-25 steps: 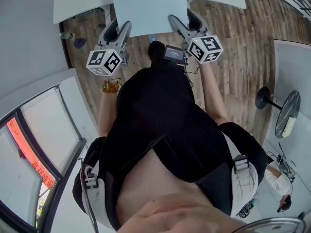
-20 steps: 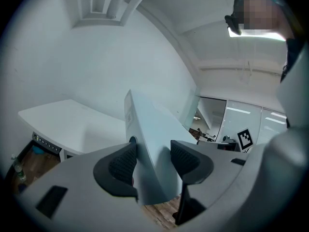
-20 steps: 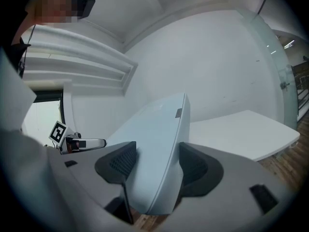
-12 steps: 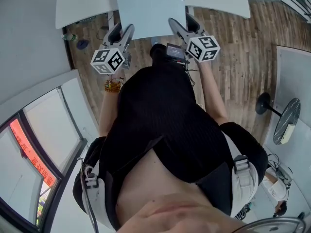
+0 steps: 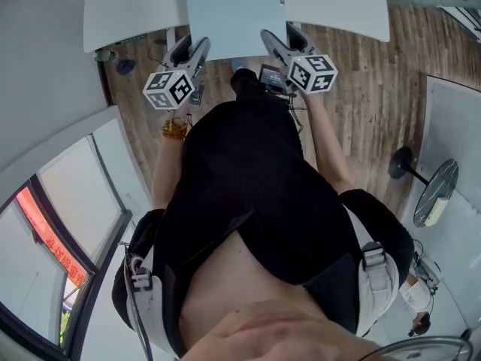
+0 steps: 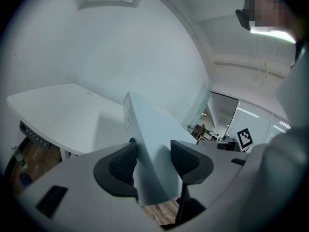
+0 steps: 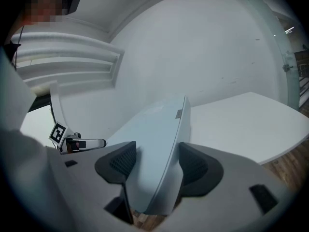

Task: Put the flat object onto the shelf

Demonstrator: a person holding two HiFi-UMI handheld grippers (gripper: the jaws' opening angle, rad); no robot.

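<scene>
The flat object point(image 5: 233, 10) is a thin pale blue-white panel, held level in front of the person at the top of the head view. My left gripper point(image 5: 192, 51) is shut on its near left edge, and my right gripper point(image 5: 274, 42) is shut on its near right edge. The panel's far part lies over the white shelf point(image 5: 124, 6). In the left gripper view the panel point(image 6: 149, 139) stands edge-on between the dark pads of the left gripper point(image 6: 153, 161), above the white shelf point(image 6: 53, 115). The right gripper view shows the panel point(image 7: 154, 139) clamped in the right gripper point(image 7: 157, 166).
Wooden floor point(image 5: 361, 89) lies below the shelf. A round stand on a black base point(image 5: 432, 190) is at the right. A window point(image 5: 68, 224) and a white wall are at the left. A small bottle point(image 5: 105, 54) stands on the floor by the shelf's left end.
Both grippers and the panel have moved a little forward, so more of the panel lies over the white shelf. Both grips are unchanged.
</scene>
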